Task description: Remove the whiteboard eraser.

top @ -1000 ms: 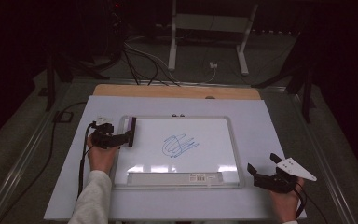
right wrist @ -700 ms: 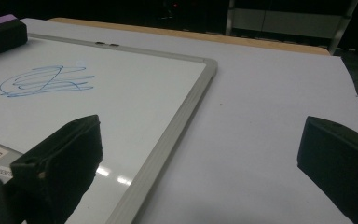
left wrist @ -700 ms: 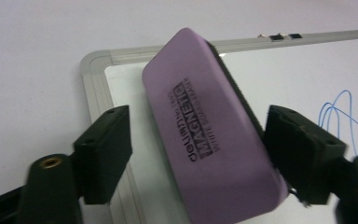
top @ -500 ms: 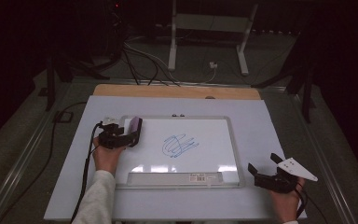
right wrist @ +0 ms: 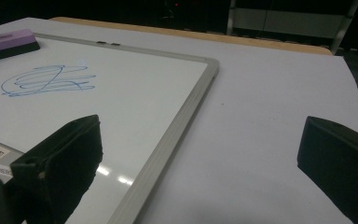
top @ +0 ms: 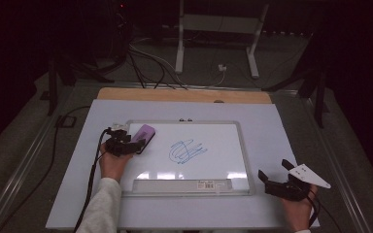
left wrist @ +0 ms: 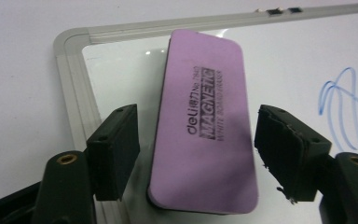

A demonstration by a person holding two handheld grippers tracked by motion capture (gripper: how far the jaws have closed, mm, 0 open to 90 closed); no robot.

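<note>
Left tool (left wrist: 196, 154) and right tool (right wrist: 196, 163) agape

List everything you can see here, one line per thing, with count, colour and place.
whiteboard: one, white with a grey frame, flat at the middle of the table.
scribble: one, blue, near the middle of the whiteboard.
eraser: one, purple top with black print, at the whiteboard's far left corner, between the left jaws.
label: one, white with a barcode, on the whiteboard's near edge.
table: one, white top with a wooden strip along the far edge.
cables: several, black and white, on the floor beyond the table.
left hand-held gripper: one, black, open, jaws either side of the eraser.
right hand-held gripper: one, black, open, on the table right of the whiteboard.
</note>
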